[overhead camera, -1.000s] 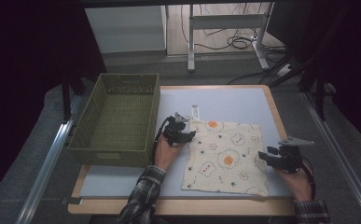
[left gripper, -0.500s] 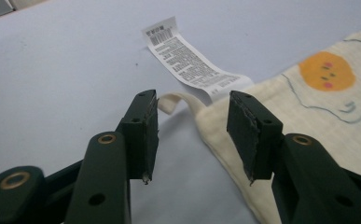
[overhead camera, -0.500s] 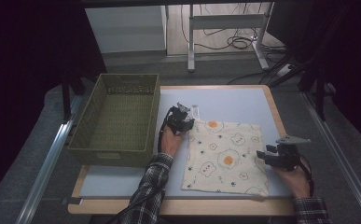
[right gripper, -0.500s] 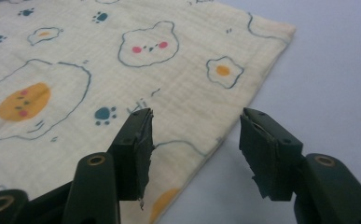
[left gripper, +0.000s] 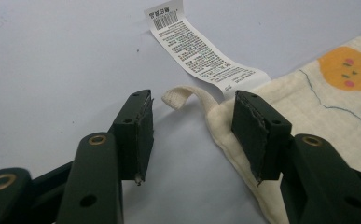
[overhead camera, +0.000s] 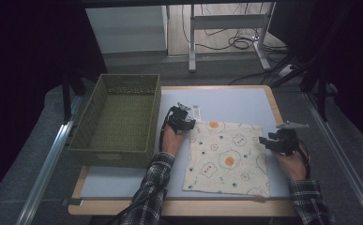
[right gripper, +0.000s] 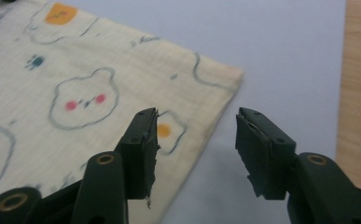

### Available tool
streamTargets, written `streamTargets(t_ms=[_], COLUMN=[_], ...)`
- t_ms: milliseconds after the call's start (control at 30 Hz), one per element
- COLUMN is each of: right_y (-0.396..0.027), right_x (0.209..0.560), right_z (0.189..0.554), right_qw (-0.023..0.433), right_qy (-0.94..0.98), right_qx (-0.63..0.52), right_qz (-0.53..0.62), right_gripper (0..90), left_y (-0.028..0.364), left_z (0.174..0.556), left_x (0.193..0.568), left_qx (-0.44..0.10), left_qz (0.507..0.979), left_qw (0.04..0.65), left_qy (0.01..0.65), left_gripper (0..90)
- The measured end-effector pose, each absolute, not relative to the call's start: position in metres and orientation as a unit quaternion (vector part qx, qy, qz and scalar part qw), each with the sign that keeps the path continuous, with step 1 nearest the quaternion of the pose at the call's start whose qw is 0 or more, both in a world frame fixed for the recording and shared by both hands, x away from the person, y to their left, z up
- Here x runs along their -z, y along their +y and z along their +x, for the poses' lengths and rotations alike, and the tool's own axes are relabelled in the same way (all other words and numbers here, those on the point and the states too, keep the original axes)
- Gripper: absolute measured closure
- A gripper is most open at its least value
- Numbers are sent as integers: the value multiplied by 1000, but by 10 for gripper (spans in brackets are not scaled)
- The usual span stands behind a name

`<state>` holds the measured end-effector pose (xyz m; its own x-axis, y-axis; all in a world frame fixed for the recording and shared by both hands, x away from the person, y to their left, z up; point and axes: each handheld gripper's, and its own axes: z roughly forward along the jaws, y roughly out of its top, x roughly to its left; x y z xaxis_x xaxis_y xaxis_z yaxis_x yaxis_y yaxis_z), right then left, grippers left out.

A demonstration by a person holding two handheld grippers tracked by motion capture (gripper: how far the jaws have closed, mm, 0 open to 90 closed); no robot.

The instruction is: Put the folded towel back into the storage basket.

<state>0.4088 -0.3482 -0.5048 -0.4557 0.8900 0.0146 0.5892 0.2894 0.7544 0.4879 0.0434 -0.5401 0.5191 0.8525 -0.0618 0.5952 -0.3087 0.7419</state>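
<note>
Cloth (overhead camera: 228,157), cream with egg and bear prints, lies flat; left gripper (left gripper: 192,135) straddles its far-left corner, right gripper (right gripper: 197,149) its right edge, both apparently unclenched.

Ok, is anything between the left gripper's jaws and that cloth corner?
Nothing visible. The left gripper stands open around the cloth corner, bare table between its jaws; the hanging loop and care label lie just beyond.

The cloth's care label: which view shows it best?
The left gripper view: the white care label lies flat beyond the open jaws, print visible, beside the cloth corner's loop. The high view shows a pale sliver; the right gripper view, other cloth edges.
</note>
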Motion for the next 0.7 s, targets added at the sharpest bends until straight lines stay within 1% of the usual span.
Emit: streamTargets(t_ms=[100, 200, 333, 467, 567, 633, 700], right_y=[-349, -348, -344, -342, -341, -340, -338], right_x=[504, 506, 512, 516, 520, 520, 519], right_z=[422, 435, 448, 456, 462, 464, 465], right_qw=[221, 223, 228, 247, 242, 239, 233], right_qy=[771, 768, 768, 761, 762, 764, 771], right_qx=[-349, -346, -337, -329, -328, -330, -330], right_qz=[484, 491, 494, 502, 503, 501, 493], right_gripper=[537, 553, 556, 556, 559, 595, 706], left_y=[43, 43, 43, 43, 43, 42, 41], left_z=[487, 487, 487, 487, 488, 487, 486], left_x=[540, 541, 541, 541, 541, 541, 541], left_qx=[-179, -179, -179, -179, -178, -177, -177], left_qz=[790, 790, 790, 790, 791, 792, 799], left_qw=[367, 368, 367, 367, 367, 368, 370], left_qy=[457, 457, 456, 457, 456, 453, 440], left_gripper=[483, 484, 484, 484, 486, 503, 564])
